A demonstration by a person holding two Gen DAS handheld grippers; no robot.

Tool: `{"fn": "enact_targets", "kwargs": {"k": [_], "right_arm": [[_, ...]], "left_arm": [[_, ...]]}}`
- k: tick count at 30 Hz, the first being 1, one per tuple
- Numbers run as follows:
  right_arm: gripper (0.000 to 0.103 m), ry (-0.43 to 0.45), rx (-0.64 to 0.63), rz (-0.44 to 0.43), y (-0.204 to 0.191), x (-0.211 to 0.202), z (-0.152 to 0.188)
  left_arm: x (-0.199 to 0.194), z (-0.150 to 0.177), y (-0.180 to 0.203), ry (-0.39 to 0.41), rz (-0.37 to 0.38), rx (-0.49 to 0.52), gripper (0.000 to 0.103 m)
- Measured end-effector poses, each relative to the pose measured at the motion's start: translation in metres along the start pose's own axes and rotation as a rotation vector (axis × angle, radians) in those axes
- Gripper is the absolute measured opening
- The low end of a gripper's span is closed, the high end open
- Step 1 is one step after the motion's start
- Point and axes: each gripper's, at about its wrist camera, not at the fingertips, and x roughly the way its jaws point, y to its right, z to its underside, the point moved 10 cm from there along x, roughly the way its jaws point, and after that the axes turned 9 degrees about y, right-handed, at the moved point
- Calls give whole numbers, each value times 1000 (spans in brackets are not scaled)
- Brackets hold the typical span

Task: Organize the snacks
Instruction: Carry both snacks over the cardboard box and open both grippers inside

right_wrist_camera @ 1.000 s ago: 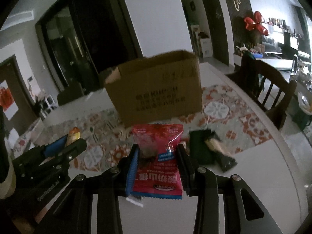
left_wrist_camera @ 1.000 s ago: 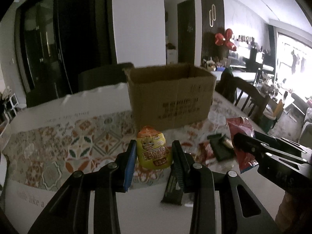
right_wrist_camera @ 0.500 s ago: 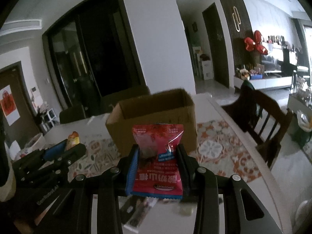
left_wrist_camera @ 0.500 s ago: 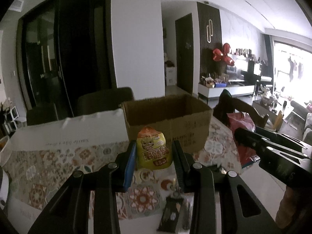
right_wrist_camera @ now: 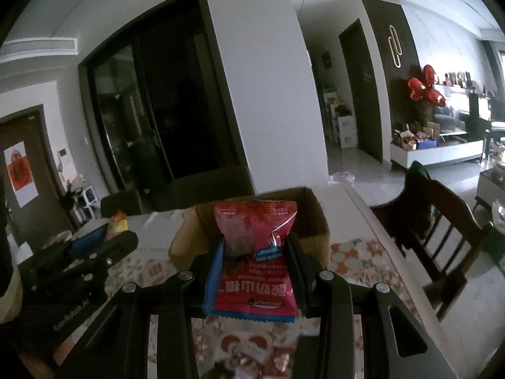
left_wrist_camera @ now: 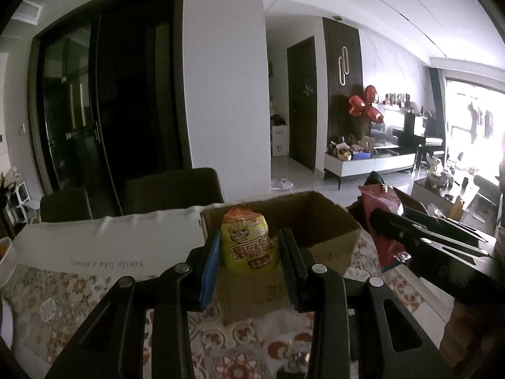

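My left gripper [left_wrist_camera: 249, 252] is clamped on a yellow snack pouch [left_wrist_camera: 247, 241]; the pouch stands upright between the two pads, its orange top poking above the fingertips. My right gripper [right_wrist_camera: 255, 255] is pinched on a red snack packet [right_wrist_camera: 255, 252], which sits flat between the pads with its printed end hanging back toward the camera. Both packs are held in the air in front of an open cardboard box [left_wrist_camera: 318, 221], which stands on a table with a patterned tablecloth [left_wrist_camera: 41, 300]. From the left view I see the right gripper beside mine, near the box's right side. Dark chairs [left_wrist_camera: 172, 189] stand behind the table.
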Motion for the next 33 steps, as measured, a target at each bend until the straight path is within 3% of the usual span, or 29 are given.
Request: {"fn": "enact_targets", "kwargs": {"k": [11,20,28,29,31,33], "right_arm": [[39,-93,27,-35,11,75,-13],[39,-211,23,-25,26,130,-8],[39,-306,4,1,34,153,15],[39,-316,6,3,35,155,18],[39,-321,6,11,37,156,18],[43,-332,0,20,39,158,19]], "left_arm": [[62,-15,-8,-46,12,-19,36],[126,5,-11,-192,32,-53,36],[153,29,-10,-311,44,-101,37],[155,30,-10,-313,40,-98,38],[155,30,-11,-304,23,-84,57],[153,25,-11,-279,3,-72,68]]}}
